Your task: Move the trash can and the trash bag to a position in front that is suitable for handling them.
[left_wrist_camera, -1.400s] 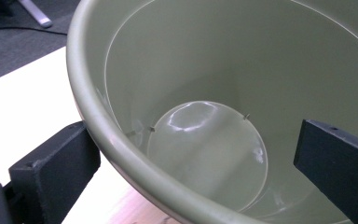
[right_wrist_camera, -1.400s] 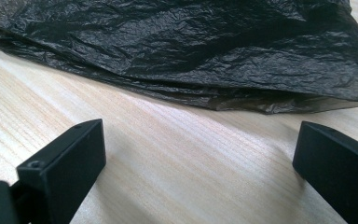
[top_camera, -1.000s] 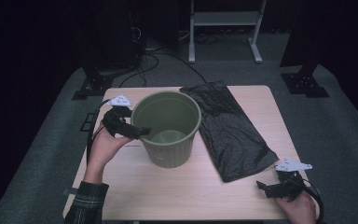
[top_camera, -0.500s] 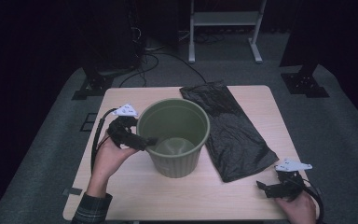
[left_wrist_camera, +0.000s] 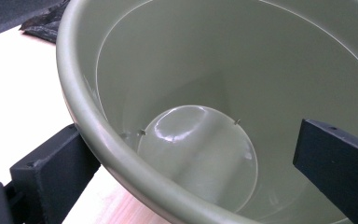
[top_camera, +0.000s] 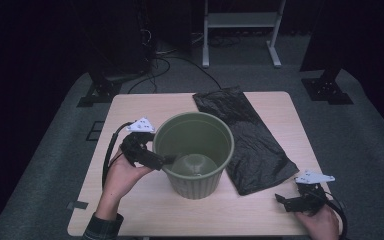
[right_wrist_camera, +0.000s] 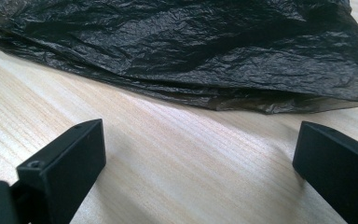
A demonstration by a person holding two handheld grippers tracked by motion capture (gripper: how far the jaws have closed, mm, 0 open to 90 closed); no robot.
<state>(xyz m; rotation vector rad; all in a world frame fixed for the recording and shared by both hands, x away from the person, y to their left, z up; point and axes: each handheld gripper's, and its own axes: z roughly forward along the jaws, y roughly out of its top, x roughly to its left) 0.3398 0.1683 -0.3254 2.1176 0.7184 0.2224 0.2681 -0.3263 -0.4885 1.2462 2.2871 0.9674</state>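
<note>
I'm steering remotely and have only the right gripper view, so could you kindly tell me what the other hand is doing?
Observer: The left claw straddles the near-left rim of a green bin, one jaw outside, one inside.
Operator: Thank you. Is anything in the bin?
Observer: No, its glossy bottom looks bare.
Operator: Where is the bin relative to my black bag?
Observer: Just left of it, overlapping the bag's edge in the high view.

Left claw: black body, grey three-cornered plate on top, looping black cable, screw holes in its blocky black jaws. Right claw: black, same grey plate, black cable. Dark plaid sleeve on the left arm.
</note>
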